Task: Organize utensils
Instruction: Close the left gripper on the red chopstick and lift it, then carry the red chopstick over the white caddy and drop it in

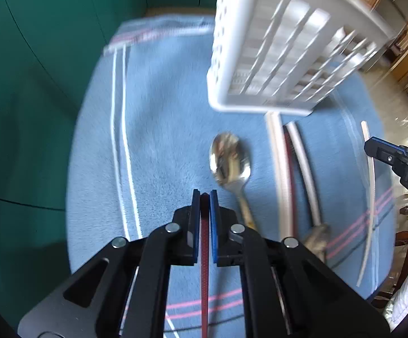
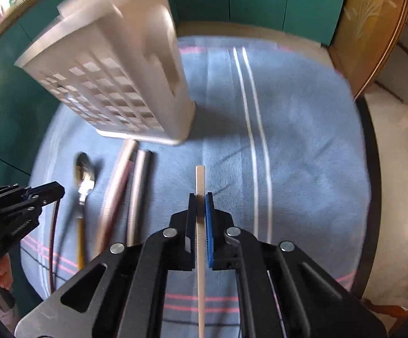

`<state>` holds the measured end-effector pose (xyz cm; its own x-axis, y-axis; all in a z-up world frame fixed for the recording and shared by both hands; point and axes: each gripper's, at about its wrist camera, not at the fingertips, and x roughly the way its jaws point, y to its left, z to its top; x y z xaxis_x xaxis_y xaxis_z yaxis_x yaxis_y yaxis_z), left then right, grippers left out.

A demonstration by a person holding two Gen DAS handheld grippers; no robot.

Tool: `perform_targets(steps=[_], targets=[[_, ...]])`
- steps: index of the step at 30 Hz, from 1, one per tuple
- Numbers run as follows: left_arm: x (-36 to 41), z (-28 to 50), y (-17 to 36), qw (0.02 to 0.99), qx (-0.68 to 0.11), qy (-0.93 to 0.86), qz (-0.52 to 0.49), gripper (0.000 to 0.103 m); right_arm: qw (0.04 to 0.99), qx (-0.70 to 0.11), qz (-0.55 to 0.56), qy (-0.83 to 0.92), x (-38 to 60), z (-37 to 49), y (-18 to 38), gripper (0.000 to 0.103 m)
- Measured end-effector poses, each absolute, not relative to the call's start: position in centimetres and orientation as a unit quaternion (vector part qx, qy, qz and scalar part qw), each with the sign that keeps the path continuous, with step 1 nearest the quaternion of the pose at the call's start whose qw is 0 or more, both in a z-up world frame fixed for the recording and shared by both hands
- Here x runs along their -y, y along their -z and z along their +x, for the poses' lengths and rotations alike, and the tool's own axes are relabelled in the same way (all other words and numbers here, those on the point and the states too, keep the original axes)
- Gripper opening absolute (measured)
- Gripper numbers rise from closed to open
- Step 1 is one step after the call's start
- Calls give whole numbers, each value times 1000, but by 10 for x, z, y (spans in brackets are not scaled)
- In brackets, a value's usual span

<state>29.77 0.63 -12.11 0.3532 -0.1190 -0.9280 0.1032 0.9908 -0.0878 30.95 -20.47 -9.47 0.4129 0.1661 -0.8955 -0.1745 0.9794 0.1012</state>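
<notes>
My left gripper (image 1: 204,194) is shut on a thin dark red chopstick (image 1: 204,253) that runs back between its blue pads. The right wrist view shows this gripper (image 2: 57,190) at the left with the red chopstick (image 2: 52,239) hanging below it. My right gripper (image 2: 201,195) is shut on a cream chopstick (image 2: 200,177) whose tip pokes out past the fingers. In the left wrist view the right gripper (image 1: 372,148) holds that chopstick (image 1: 371,197) at the right edge. A metal spoon (image 1: 230,159) (image 2: 85,173) with a yellow handle lies on the towel between them.
A white slotted utensil basket (image 1: 274,50) (image 2: 114,84) stands at the far side of the blue striped towel (image 1: 161,140) (image 2: 302,155). Two pale long handles (image 1: 280,174) (image 2: 138,191) lie side by side in front of it. Green panels rise behind the towel.
</notes>
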Motion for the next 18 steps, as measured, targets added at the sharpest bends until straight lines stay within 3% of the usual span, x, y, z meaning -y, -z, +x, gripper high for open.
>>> perform_targets(steps=[8, 18], targets=[[-12, 250, 20, 891, -444, 95, -21, 6, 895, -425, -7, -132, 207, 253, -4, 7], [-37, 218, -97, 957, -266, 100, -62, 6, 934, -318, 21, -163, 218, 225, -78, 7]])
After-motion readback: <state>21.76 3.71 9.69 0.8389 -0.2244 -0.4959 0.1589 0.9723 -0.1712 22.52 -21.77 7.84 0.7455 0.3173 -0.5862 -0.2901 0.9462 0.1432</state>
